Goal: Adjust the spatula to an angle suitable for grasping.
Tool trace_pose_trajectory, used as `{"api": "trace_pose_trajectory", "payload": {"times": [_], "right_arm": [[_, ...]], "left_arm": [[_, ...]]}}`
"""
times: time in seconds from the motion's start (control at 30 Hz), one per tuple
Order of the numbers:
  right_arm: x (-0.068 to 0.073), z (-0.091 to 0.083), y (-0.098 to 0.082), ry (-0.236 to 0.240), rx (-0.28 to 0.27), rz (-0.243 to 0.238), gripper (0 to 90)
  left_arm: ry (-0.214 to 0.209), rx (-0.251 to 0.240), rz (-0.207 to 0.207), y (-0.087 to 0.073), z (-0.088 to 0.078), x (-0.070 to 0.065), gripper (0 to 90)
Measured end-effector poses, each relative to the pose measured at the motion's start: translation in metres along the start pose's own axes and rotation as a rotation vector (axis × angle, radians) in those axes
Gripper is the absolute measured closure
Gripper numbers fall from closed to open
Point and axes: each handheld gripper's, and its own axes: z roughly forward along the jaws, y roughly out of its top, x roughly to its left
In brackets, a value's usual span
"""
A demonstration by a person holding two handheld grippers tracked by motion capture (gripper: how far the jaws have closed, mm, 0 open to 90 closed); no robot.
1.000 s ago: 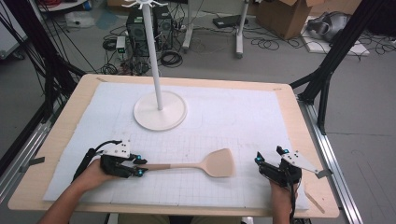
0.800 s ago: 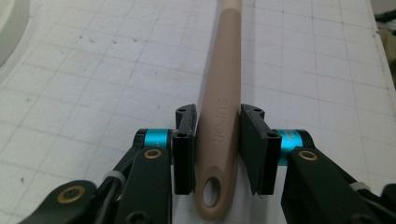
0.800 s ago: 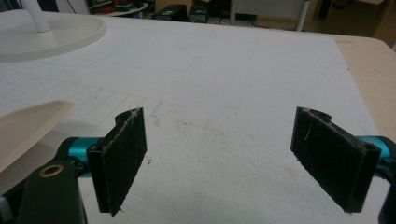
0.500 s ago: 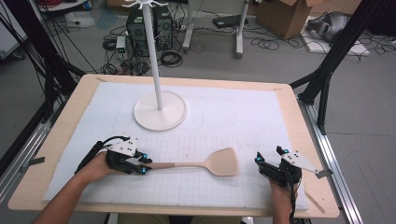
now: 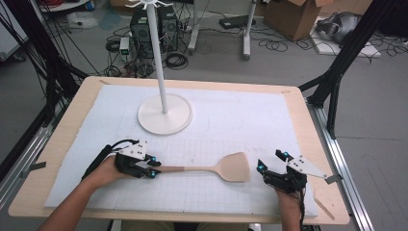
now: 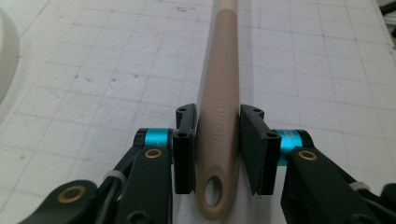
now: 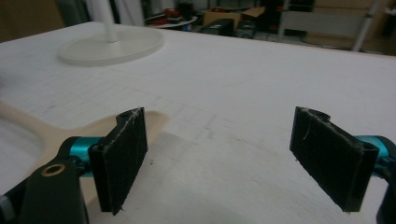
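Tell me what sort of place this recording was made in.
Most likely a robotics lab or workshop. A wooden table with a gridded white mat stands inside a black metal frame, with a computer tower, loose cables and a cardboard box on the floor behind.

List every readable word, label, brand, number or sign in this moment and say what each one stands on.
"SUPOR", embossed lengthwise on the handle of the beige spatula, between the pads of the left gripper; the letters are faint and the reading is not certain.
Cardboard box on the floor behind the table: any print is too small and blurred to read.
White grid mat: ruled lines and small dark marks, no legible text.
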Motion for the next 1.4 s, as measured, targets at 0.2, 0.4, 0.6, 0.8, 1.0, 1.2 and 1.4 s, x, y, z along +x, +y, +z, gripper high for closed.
{"api": "trace_pose_trajectory", "payload": {"times": [0.2,0.4,0.6,0.8,1.0,1.2,1.4], "right_arm": [[0.028,0.019,0.025,0.19,0.036,-0.126,18.2],[0.068,0.061,0.05,0.436,0.135,-0.251,22.1],[0.087,0.086,0.058,0.528,0.197,-0.309,24.3],[0.114,0.116,0.059,0.648,0.378,-0.459,39.2],[0.127,0.141,0.053,0.715,0.549,-0.58,58.9],[0.128,0.145,0.053,0.722,0.576,-0.601,74.6],[0.13,0.14,0.051,0.676,0.576,-0.604,78.0]], "left_arm": [[0.073,-0.077,-0.117,-0.005,-0.006,-0.008,43.6],[0.13,-0.083,-0.198,-0.022,-0.013,-0.012,39.7],[0.165,-0.065,-0.186,-0.02,-0.011,-0.012,44.0],[0.138,-0.055,-0.136,-0.018,-0.011,-0.016,65.1],[0.138,-0.054,-0.141,-0.018,-0.011,-0.015,65.7],[0.172,-0.062,-0.175,-0.016,-0.01,-0.013,64.0],[0.258,-0.097,-0.238,-0.016,-0.012,-0.008,55.8]]}}
